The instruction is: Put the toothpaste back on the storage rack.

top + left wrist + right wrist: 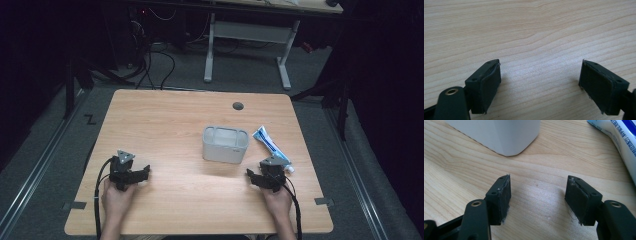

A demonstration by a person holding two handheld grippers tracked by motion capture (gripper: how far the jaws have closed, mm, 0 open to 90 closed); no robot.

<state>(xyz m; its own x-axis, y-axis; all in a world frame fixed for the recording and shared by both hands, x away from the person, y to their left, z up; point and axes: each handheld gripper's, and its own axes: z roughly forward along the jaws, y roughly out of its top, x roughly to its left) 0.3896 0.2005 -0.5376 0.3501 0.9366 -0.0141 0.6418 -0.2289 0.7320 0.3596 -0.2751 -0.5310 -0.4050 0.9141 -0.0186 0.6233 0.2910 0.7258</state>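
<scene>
A pale grey rectangular bin (225, 144) stands right of the table's middle; its near corner (499, 135) fills the top of the right gripper view. A blue and white tube (271, 147) lies just right of the bin and also shows at the top right of the right gripper view (621, 137). My right gripper (261, 176) rests near the front right of the table, open (537, 192), nothing between its jaws, the tube just beyond it. At the front left, my left gripper (134, 170) sits open (540, 80) over bare wood.
The wooden table (165, 125) has a round cable hole (238, 106) at its far edge. Beyond the table stands a white desk frame (247, 45) with cables on the grey floor. Metal rails run along the floor on both sides.
</scene>
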